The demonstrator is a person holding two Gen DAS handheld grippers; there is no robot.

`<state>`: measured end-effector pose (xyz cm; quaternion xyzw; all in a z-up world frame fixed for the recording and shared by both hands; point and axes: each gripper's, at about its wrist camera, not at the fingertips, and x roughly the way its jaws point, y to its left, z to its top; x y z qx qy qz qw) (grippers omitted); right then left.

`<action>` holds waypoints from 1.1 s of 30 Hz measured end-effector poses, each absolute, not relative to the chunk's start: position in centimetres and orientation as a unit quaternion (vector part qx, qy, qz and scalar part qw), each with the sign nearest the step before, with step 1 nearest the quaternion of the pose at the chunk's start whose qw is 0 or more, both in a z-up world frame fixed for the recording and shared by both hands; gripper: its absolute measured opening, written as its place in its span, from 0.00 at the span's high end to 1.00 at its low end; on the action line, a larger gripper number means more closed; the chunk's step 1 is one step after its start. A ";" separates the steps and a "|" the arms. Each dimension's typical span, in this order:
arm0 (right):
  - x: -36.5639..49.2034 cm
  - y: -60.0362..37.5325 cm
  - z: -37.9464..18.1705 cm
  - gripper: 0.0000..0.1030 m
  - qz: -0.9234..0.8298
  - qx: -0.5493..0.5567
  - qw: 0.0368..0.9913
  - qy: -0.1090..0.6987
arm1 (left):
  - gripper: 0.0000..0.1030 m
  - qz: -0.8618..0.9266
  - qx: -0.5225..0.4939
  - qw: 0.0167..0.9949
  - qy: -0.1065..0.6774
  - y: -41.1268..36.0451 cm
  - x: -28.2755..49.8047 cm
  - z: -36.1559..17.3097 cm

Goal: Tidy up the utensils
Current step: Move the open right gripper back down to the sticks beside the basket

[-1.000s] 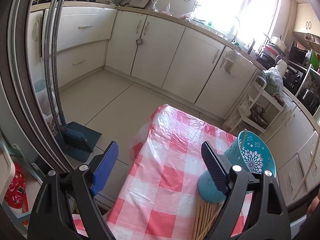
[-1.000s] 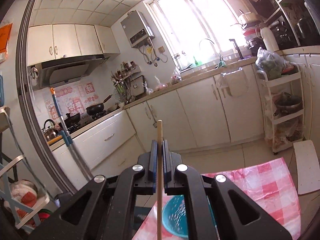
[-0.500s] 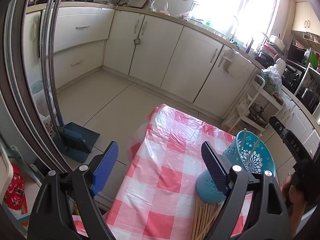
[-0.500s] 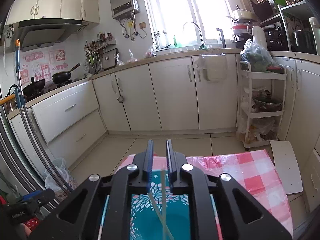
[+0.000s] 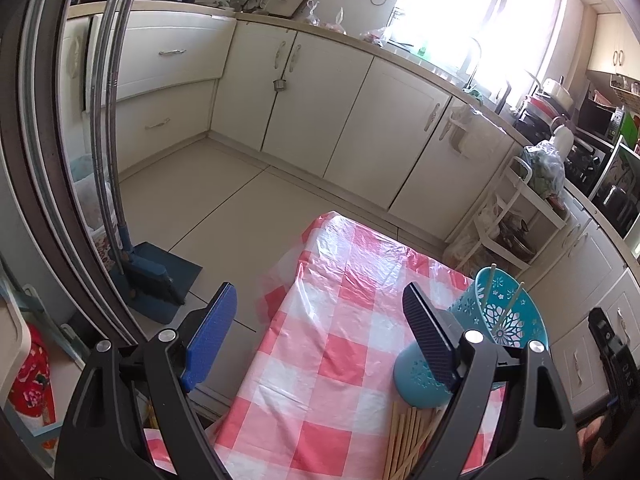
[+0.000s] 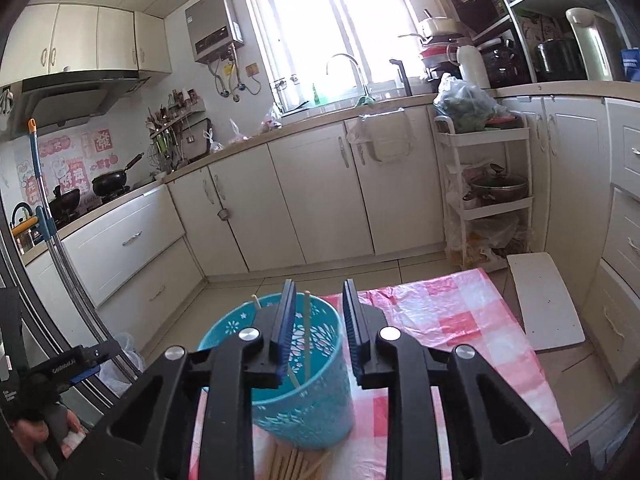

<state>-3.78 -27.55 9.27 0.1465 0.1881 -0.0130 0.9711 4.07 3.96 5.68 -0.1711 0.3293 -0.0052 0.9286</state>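
A teal perforated utensil holder (image 5: 504, 320) (image 6: 316, 396) stands on the pink checked tablecloth (image 5: 332, 344) (image 6: 452, 320). Two wooden chopsticks (image 6: 307, 320) stand in it, also seen in the left wrist view (image 5: 514, 304). A bundle of loose chopsticks (image 5: 404, 436) (image 6: 292, 462) lies on the cloth in front of the holder. My left gripper (image 5: 320, 340) is wide open and empty, left of the holder. My right gripper (image 6: 318, 332) is open and empty, just above and behind the holder's rim.
White kitchen cabinets (image 6: 320, 196) line the far walls. A white trolley rack (image 6: 488, 200) stands at the right. A blue broom and dustpan (image 5: 156, 276) lean at the left. A white board (image 6: 544, 300) lies beside the table. The table's far edge (image 5: 360, 228) drops to the floor.
My right gripper held one chopstick, lowered it over the holder and opened. The chopstick now stands in the holder. The right gripper has drawn back. The left gripper has barely moved.
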 end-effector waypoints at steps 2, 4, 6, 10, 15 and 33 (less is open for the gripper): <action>-4.8 -28.2 8.4 0.74 -0.022 0.155 0.967 0.201 | 0.21 -0.005 -0.171 0.929 0.329 4.0 4.1 5.7; -5.6 -28.7 7.2 0.73 -0.031 0.161 0.962 0.220 | 0.21 -0.004 -0.170 0.929 0.330 4.1 4.0 5.7; -6.2 -29.0 5.6 0.73 -0.035 0.169 0.954 0.246 | 0.21 -0.002 -0.170 0.929 0.330 4.3 4.0 5.7; -7.0 -28.7 2.0 0.73 -0.037 0.179 0.935 0.305 | 0.21 0.002 -0.170 0.929 0.330 4.6 4.0 5.7; -7.8 -27.5 -1.1 0.73 -0.024 0.184 0.916 0.356 | 0.21 0.005 -0.170 0.929 0.330 4.9 3.8 5.5; -8.0 -24.9 -3.6 0.70 0.003 0.179 0.897 0.405 | 0.21 0.012 -0.174 0.929 0.325 6.3 3.4 5.4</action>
